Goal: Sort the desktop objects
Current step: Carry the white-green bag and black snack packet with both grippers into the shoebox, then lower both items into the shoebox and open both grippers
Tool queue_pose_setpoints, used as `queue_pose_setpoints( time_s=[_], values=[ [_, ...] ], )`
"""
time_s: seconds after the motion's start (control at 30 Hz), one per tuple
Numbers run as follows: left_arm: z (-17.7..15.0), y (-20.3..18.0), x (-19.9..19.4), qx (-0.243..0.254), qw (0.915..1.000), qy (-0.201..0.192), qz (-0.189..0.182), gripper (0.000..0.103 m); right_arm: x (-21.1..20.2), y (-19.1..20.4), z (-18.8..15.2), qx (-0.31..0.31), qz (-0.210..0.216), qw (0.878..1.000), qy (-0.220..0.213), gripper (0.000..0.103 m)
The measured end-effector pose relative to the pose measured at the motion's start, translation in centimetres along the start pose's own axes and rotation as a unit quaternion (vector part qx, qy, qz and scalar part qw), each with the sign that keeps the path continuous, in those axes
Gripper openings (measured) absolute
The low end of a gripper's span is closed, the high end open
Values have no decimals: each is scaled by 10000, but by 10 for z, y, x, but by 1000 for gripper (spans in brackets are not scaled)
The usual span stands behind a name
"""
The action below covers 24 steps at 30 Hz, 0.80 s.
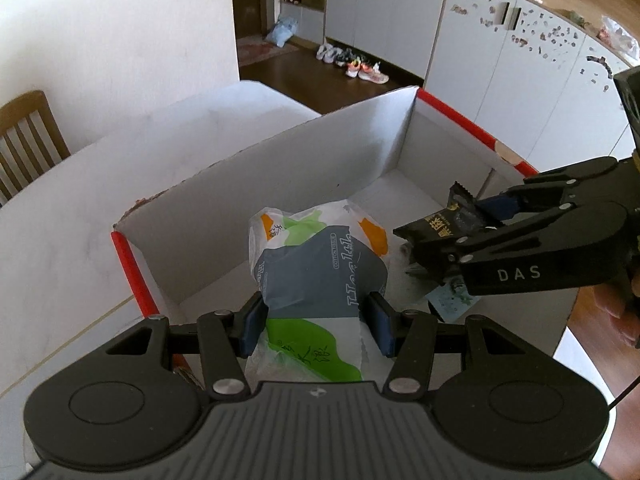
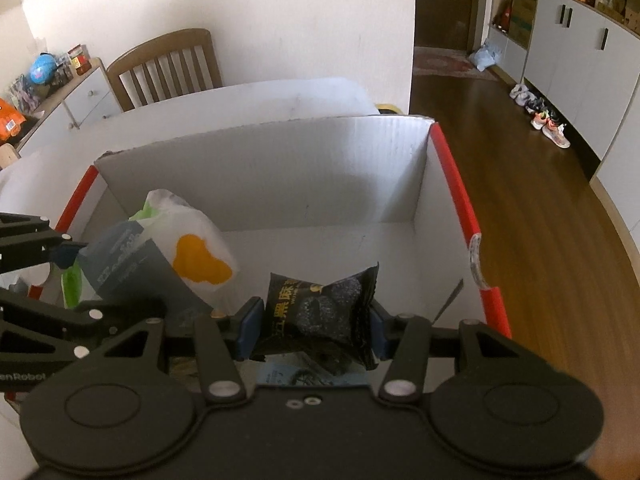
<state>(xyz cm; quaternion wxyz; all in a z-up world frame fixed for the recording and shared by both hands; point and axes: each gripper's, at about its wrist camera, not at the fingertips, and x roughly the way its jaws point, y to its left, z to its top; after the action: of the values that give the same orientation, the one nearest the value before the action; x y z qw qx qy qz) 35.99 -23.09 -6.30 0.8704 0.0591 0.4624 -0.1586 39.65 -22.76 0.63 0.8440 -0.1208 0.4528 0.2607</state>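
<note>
My left gripper [image 1: 316,326] is shut on a white, grey and green tissue pack [image 1: 316,264] and holds it over the open white cardboard box [image 1: 280,168] with red edges. My right gripper [image 2: 316,330] is shut on a black snack packet [image 2: 320,312] above the same box. In the left wrist view the right gripper [image 1: 476,220] comes in from the right with the black packet [image 1: 440,224]. In the right wrist view the tissue pack [image 2: 176,252] and the left gripper's fingers [image 2: 64,252] are at the left. A light blue packet [image 1: 452,300] lies on the box floor.
The box stands on a white table [image 1: 80,208]. A wooden chair [image 2: 168,68] stands at the table's far side. White cabinets [image 1: 500,52] and several shoes [image 1: 352,64] on a wooden floor lie beyond. A low cabinet with clutter [image 2: 52,80] is at the far left.
</note>
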Motion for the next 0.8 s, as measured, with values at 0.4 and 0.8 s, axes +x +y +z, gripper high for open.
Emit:
queue_pose_setpoints(
  time_s=[0.4,0.8],
  values=[
    [10,1,13,271,9994,223,45,53,12,0,3,-7,-49,9997,241,52],
    [12,-1,26,378,9984,421,-50,53,16,-1,-1,-100,-97,9994,326,53]
  ],
)
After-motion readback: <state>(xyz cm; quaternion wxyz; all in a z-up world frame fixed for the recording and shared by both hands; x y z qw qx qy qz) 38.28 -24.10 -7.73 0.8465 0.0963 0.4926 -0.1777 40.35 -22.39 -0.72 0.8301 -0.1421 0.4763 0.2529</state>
